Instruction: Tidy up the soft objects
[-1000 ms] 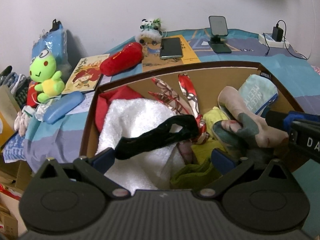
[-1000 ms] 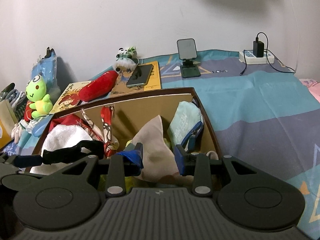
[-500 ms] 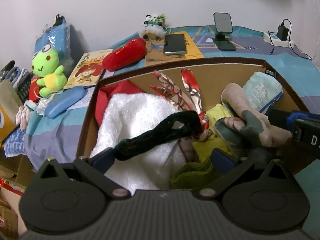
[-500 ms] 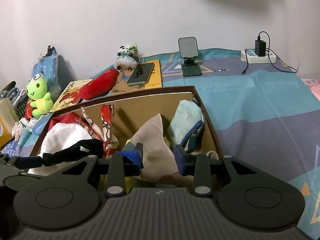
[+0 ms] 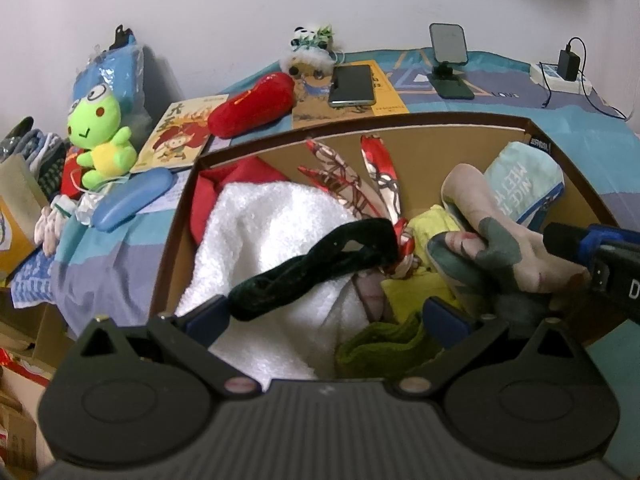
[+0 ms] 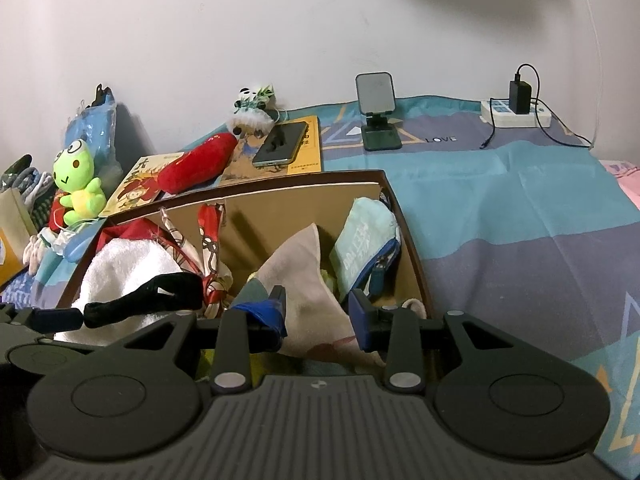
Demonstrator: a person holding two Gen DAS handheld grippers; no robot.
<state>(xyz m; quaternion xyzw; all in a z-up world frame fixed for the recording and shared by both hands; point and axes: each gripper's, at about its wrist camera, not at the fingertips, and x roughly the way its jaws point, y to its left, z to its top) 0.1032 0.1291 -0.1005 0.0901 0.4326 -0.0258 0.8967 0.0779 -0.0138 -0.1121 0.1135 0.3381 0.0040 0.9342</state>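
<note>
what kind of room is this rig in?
Likely a bedroom: the cardboard box of soft things sits on a bed sheet against a wall, with a frog plush, a phone stand and a power strip around it.

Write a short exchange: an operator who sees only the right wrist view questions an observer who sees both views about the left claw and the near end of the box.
Operator: Is the left claw gripping the black band?
Observer: No. Its fingers stand wide apart, and the band only lies against one of them.
Operator: What fills the near end of the box?
Observer: An olive-green cloth, bunched beside the white towel.
</note>
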